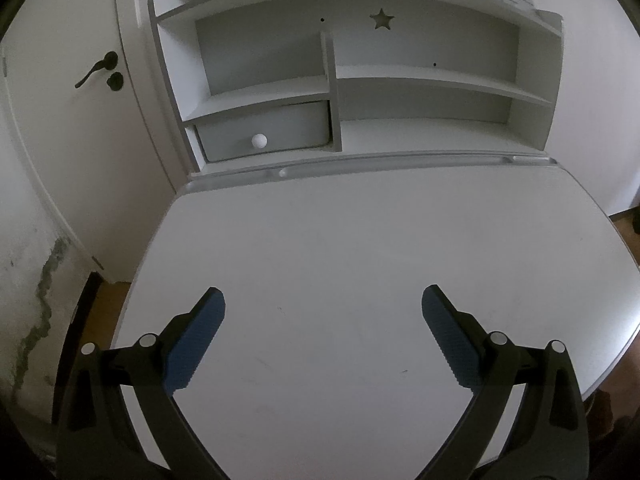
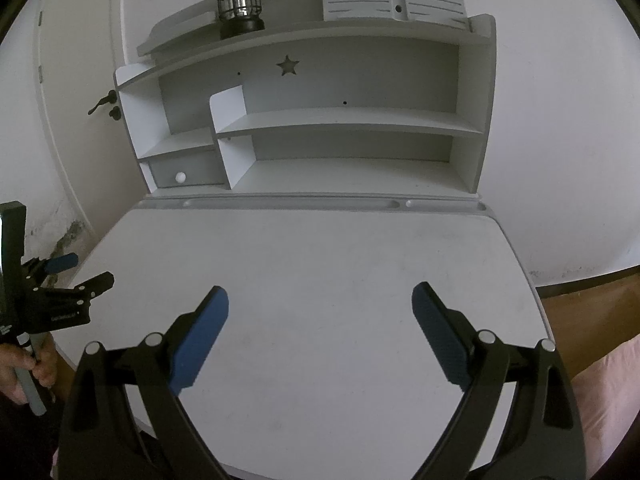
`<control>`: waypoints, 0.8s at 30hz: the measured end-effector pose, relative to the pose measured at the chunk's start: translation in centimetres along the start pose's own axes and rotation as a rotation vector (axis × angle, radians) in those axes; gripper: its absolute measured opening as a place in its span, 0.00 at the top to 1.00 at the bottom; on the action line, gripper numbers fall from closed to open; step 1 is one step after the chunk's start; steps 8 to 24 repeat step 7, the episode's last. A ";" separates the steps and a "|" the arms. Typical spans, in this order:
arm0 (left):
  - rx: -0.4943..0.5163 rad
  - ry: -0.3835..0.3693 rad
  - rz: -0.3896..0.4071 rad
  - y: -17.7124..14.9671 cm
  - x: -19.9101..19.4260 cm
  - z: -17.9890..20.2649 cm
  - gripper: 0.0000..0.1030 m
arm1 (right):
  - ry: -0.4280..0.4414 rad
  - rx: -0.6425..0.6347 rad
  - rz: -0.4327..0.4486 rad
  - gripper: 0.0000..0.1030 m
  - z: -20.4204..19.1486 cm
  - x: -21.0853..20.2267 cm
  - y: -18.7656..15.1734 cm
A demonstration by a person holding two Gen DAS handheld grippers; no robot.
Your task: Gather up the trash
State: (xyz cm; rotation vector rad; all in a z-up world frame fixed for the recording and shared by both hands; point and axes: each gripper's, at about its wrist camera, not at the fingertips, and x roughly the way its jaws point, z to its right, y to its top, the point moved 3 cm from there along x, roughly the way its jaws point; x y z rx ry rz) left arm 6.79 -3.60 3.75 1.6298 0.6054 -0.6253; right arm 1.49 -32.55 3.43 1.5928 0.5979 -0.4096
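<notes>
No trash shows in either view. My left gripper point(image 1: 323, 300) is open and empty, held above the near part of the white desk point(image 1: 360, 248). My right gripper point(image 2: 320, 300) is open and empty above the same desk point(image 2: 312, 256). The left gripper also shows at the left edge of the right wrist view point(image 2: 80, 276), over the desk's left edge, with the hand that holds it below.
A white hutch point(image 1: 360, 92) with shelves stands at the back of the desk, with a small drawer point(image 1: 264, 130) at its lower left. A black lantern point(image 2: 239, 0) stands on top. A white door point(image 1: 72, 100) is at the left.
</notes>
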 end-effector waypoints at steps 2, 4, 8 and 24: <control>0.003 0.003 0.000 0.1 0.0 0.1 0.07 | -0.002 0.001 0.002 0.13 0.0 -0.1 0.0; 0.001 0.003 -0.001 0.3 -0.1 0.2 0.07 | 0.001 0.002 0.001 0.13 0.1 -0.1 -0.1; 0.011 -0.004 0.005 0.5 -0.1 0.4 0.07 | -0.004 0.002 -0.003 0.13 0.1 -0.1 0.0; 0.011 -0.004 0.005 0.5 -0.1 0.4 0.07 | -0.004 0.002 -0.003 0.13 0.1 -0.1 0.0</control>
